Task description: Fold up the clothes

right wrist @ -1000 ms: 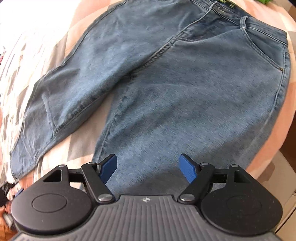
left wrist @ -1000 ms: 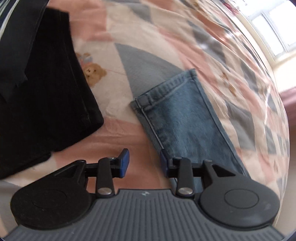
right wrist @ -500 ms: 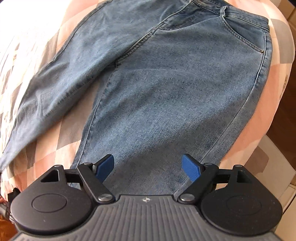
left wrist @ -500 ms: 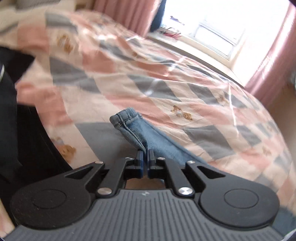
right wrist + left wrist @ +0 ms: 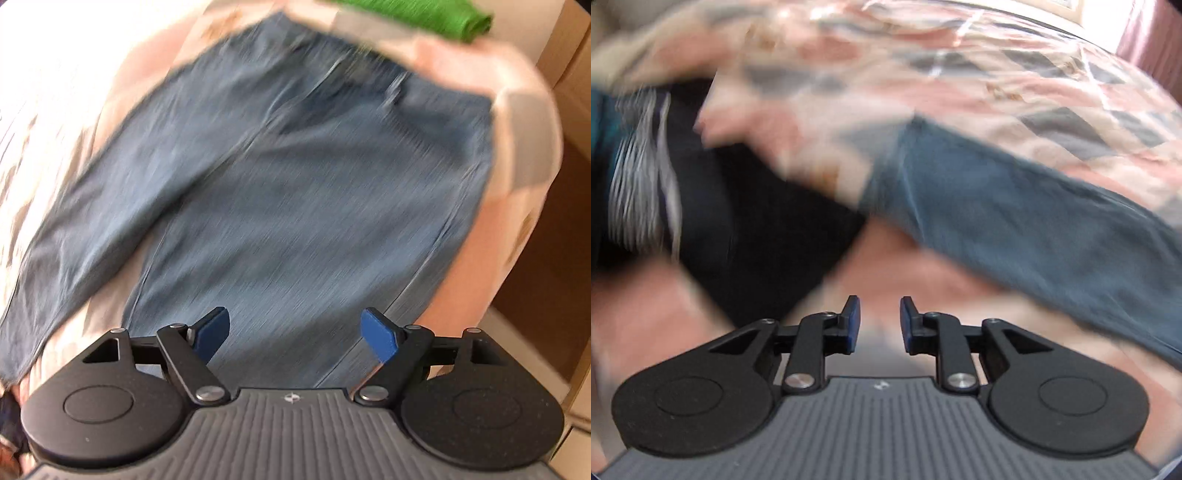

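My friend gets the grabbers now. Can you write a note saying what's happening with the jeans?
Left gripper: open, empty, hovering near one jeans leg.
Right gripper: open wide, empty, over the other leg.
Jeans lie spread flat on the quilt, legs apart, waist at the far end.
Done: no fold visible.
Left: all the folding. Black clothes and a green one lie nearby.

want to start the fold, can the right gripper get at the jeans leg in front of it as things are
Probably yes: the right gripper is open, hanging over the jeans, which lie flat on the bedspread. Nothing lies between the fingers and the denim, though motion blur hides detail.
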A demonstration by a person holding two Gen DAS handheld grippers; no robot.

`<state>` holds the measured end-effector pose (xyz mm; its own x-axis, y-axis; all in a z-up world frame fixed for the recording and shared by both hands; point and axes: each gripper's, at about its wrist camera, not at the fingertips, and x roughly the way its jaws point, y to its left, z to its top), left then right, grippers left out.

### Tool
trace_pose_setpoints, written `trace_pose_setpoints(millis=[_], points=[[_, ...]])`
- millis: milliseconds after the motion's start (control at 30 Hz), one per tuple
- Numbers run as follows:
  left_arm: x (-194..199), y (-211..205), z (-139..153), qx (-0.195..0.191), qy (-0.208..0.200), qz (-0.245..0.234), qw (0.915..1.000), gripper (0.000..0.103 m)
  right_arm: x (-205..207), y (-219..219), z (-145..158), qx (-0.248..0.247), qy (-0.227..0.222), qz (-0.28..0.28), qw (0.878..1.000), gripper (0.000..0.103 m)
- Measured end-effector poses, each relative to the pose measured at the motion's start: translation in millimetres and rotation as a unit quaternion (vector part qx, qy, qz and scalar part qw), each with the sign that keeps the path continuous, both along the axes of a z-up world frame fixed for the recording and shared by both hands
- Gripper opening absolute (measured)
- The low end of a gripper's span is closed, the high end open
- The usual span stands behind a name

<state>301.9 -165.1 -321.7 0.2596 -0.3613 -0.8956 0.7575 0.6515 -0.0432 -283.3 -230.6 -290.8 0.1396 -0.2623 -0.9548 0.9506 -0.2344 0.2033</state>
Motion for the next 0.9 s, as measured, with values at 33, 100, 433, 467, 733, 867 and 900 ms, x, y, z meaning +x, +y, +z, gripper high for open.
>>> trace_pose_setpoints(millis=[33,100,433,467,733,867,900], points=[[-12.1,24.3,2.9,-0.002,0.029,0.018,0.9994,0.023,-12.8,-1.9,-0.1,-0.006,0.000,-0.007,1.000,0.080],[-38.2,79.1,6.4,-0.011,0.082,0.054,0.9951,0.026,-40.1,-5.5,-6.2,-0.010,-0.001,-0.019,1.000,0.080],[-155.9,294.0,-41.5,-0.057,0.213,0.313,0.9240,0.035,-161.4,-32.4,-44.3,-0.004,-0.026,-0.032,0.999,0.074],[-159.4,301.8,-45.8,-0.066,0.204,0.332,0.9186,0.035,-170.8,-35.1,-46.3,-0.007,-0.031,-0.031,0.999,0.074],[-146.9,312.2,-61.3,-0.119,0.167,0.420,0.8842,0.018,-217.1,-57.2,-66.3,-0.034,-0.104,-0.065,0.992,0.074],[-148.7,298.3,-24.2,-0.142,0.113,0.344,0.9213,0.009,-225.9,-67.7,-77.7,-0.033,-0.128,-0.075,0.988,0.062],[-148.5,297.6,-16.8,-0.148,0.109,0.336,0.9240,0.009,-226.9,-70.8,-81.5,-0.027,-0.134,-0.079,0.987,0.059]])
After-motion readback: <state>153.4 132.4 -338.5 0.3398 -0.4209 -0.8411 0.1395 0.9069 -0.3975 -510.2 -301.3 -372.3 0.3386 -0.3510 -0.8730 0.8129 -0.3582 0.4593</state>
